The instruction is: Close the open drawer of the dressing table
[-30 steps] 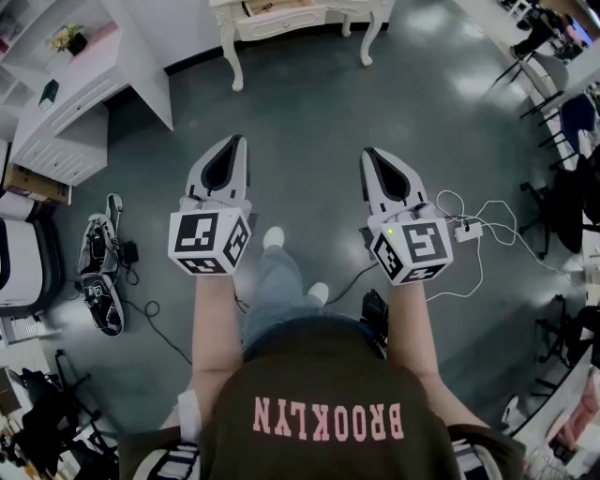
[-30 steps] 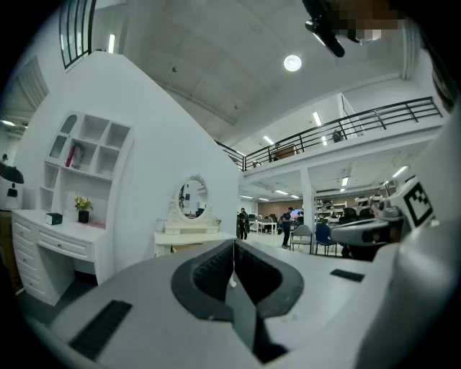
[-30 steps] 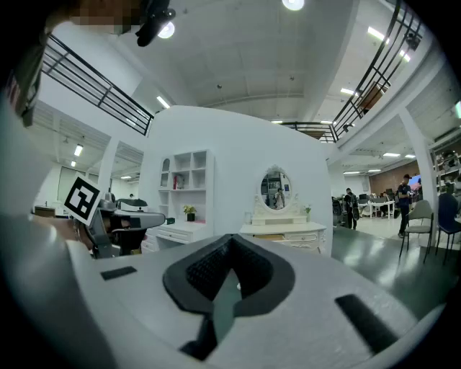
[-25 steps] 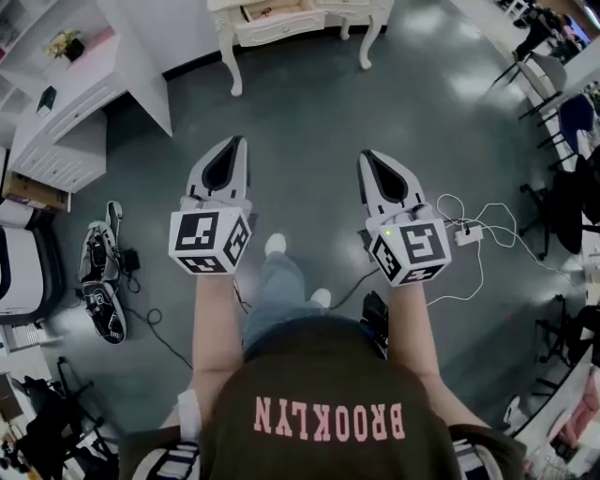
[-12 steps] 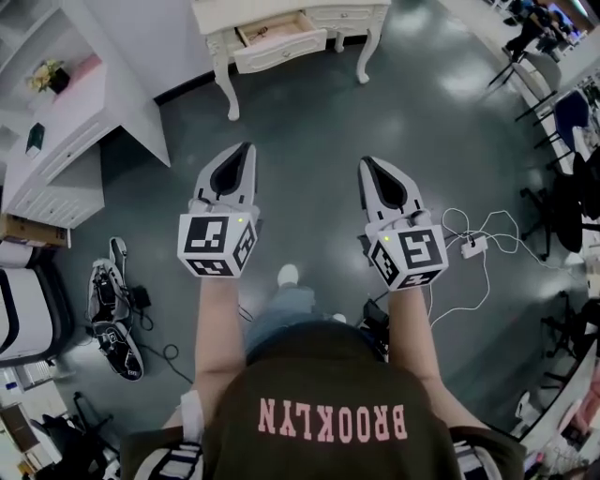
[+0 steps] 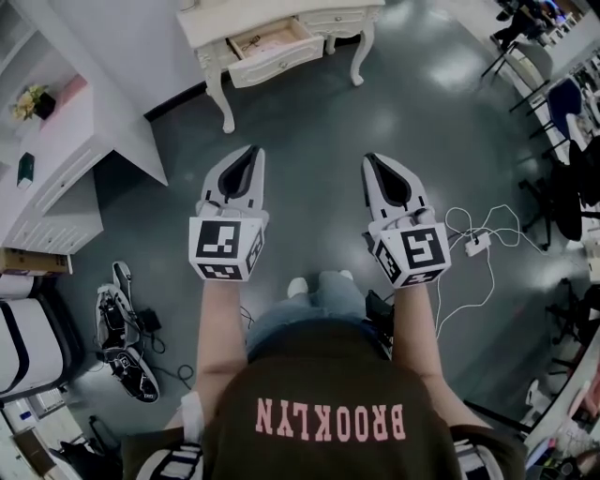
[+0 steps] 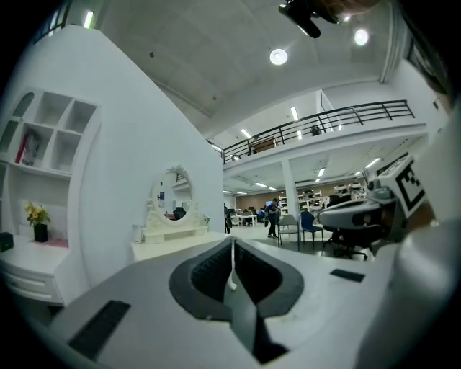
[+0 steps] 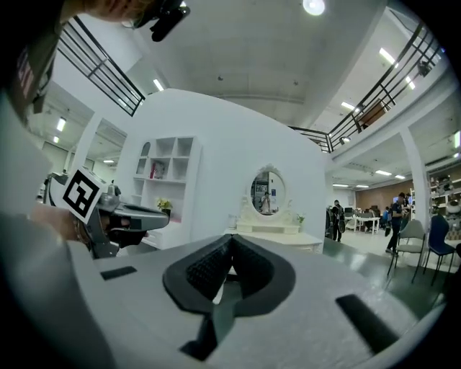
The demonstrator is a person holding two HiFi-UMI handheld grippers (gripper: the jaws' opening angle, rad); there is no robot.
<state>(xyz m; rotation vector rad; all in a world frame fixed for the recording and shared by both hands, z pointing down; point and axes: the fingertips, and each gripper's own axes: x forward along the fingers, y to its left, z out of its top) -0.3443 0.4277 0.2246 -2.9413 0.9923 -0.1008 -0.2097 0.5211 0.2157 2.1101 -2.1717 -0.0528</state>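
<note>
At upper centre of the head view, the open drawer (image 6: 274,47) juts from the white dressing table (image 6: 206,28), well apart from both tools. Both the left tool (image 6: 249,155) and the right tool (image 6: 371,161) are clenched on nothing and point level toward it. The rigid drawer probably slides lightly, so a flat push at the middle of its front panel should suit.

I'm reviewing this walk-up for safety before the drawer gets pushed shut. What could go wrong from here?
1. A white cable and adapter lie loose on the floor to the person's right, and a foot could catch them.
2. The left gripper and right gripper are both shut to narrow tips. An off-centre push on the open drawer of the dressing table might slip or skew it.
</note>
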